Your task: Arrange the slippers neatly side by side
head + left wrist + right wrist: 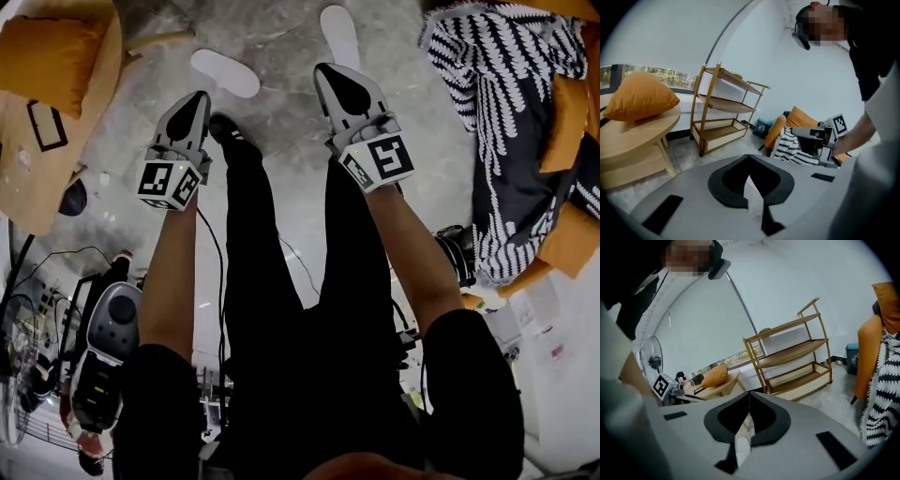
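Two slippers [225,73] lie unaligned beyond the black shoe [228,129]: the near slipper [225,73] slants just ahead of it by the left gripper [201,96], and the far slipper [339,34] lies farther right, before the right gripper [322,70]. Both pairs of jaws are together, empty.

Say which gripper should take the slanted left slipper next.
Left, probably. In the head view the left gripper ends just beside the slanted slipper, while the right gripper lines up below the other slipper. Both grippers are shut with nothing held, so the left one would have to open first.
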{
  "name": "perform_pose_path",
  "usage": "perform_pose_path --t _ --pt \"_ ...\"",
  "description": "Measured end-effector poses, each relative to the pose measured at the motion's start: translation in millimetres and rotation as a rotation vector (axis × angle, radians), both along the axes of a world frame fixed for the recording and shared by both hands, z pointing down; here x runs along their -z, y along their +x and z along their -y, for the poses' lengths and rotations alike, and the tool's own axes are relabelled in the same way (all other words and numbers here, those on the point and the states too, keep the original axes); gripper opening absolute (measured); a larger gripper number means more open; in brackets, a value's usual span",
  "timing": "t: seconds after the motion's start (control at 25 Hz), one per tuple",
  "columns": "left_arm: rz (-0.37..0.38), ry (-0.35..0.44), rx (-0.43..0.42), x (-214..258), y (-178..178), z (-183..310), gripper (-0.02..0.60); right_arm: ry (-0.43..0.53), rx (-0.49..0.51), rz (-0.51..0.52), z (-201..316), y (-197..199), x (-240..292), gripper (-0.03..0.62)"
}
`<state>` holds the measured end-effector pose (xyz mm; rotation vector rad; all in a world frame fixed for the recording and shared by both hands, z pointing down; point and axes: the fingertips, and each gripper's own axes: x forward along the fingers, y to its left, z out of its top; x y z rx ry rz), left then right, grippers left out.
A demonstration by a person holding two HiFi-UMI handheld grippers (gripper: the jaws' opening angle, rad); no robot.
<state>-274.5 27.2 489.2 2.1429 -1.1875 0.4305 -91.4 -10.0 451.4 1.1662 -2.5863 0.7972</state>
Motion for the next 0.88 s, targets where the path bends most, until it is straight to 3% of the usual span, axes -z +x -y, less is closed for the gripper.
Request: perform_pose_path --t 0.2,0.36,0.52,0.6,0.88 --pt "0.078 -0.079 -0.178 -27.1 -1.6 -12.8 0.014 -0.021 0.092 -0.102 -8.3 1.4 -21.2 0.031" --pt "0.076 -0.177 -0.289 -72.6 -2.0 -16.2 0.014 -0.004 0.148 -0.132 -9.1 0.8 -44.1 0.031" --pt "0.07 -0.333 -0.307 -132.3 -6.6 -27.9 0.027 0.0 0.147 -0.179 -9.4 11.2 -70.6 0.032" --pt "0.086 -0.399 -0.312 -159.5 -8.5 -32.8 0.084 -0.02 0.112 -0.188 -7.2 18.9 -81.3 0.031" --pt "0.144 -0.545 -0.397 -252.1 -18.3 -55.5 0.107 -0.036 0.102 -0.214 -14.7 26.7 -134.2 0.031"
